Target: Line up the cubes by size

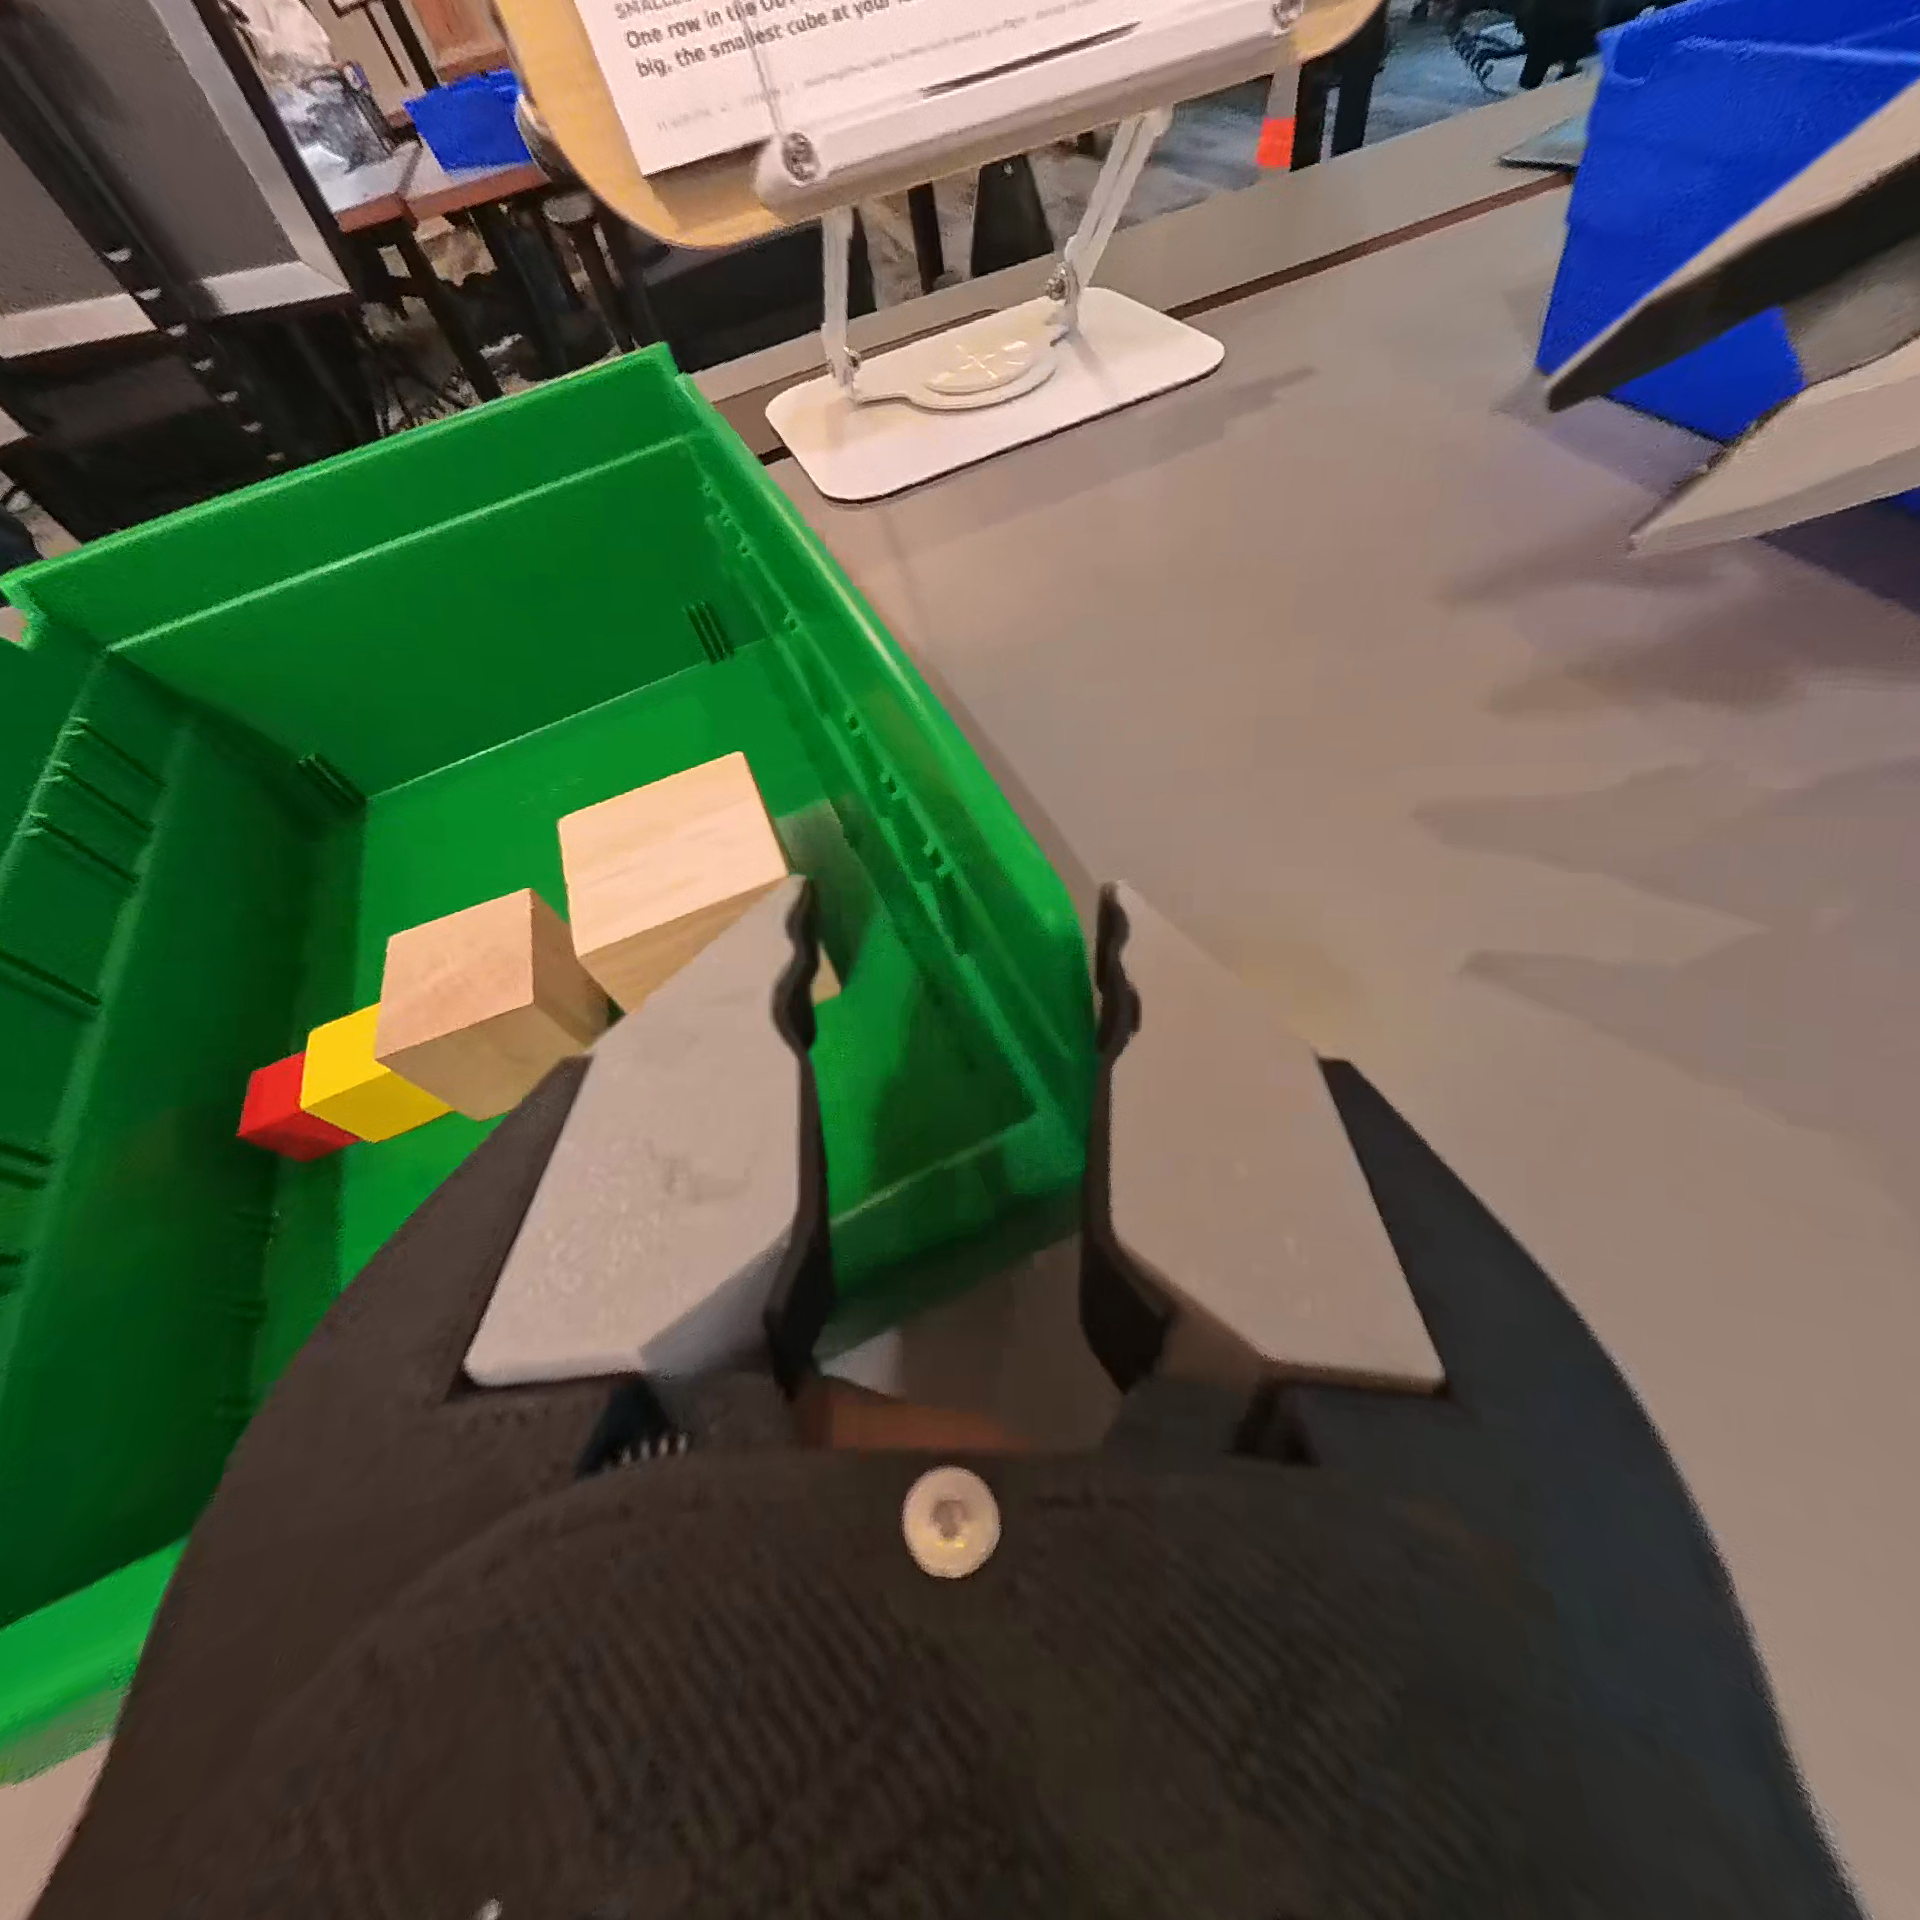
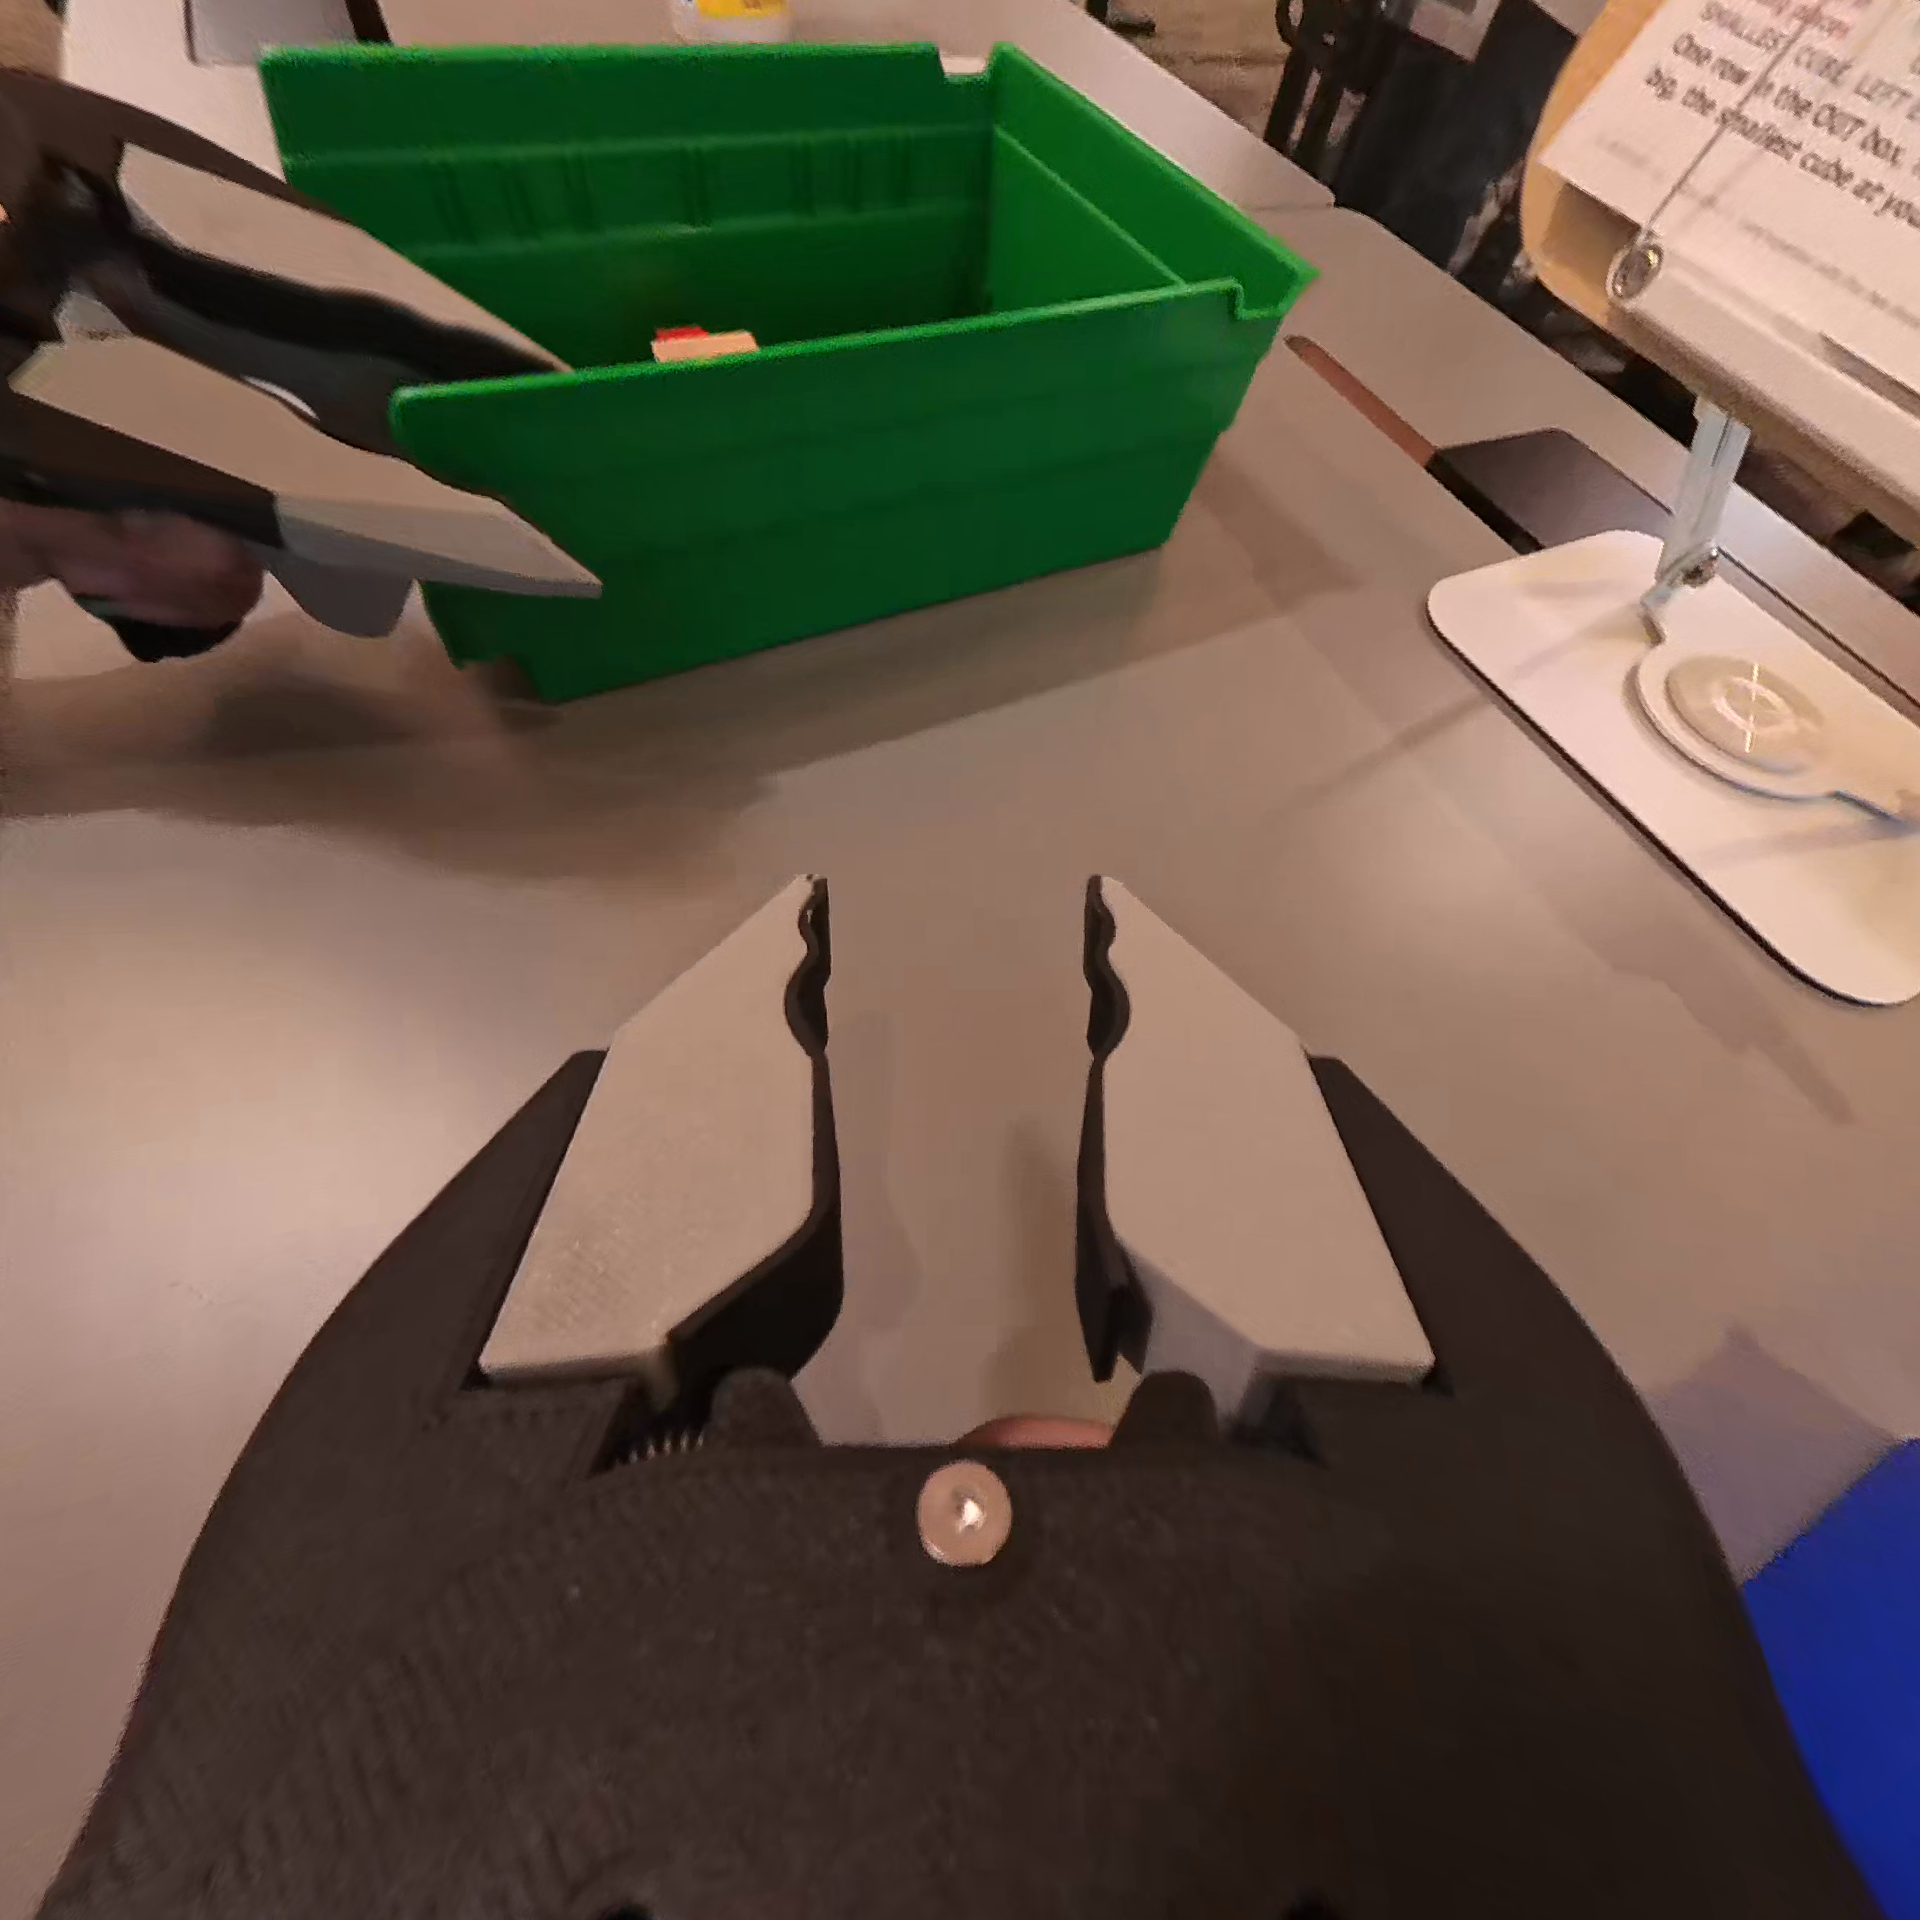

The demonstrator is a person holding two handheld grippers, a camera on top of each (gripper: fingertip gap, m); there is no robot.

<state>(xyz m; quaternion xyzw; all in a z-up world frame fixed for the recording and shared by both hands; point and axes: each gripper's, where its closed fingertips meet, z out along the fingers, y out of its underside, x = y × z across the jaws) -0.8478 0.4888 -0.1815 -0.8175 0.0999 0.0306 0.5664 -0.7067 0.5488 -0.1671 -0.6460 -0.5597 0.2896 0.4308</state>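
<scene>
Inside the green bin several cubes lie in a row by size: a small red cube, a yellow cube, a medium wooden cube and a large wooden cube. My left gripper is open and empty, above the bin's near right corner; its left finger hides part of the large cube. My right gripper is open and empty over the grey table, well clear of the bin. The left gripper also shows in the right wrist view, at the bin's corner. The cubes barely peek over the bin wall there.
A white document stand with a printed sheet stands behind the bin; it also shows in the right wrist view. A blue bin sits at the far right, with the right gripper in front of it. The grey table lies between.
</scene>
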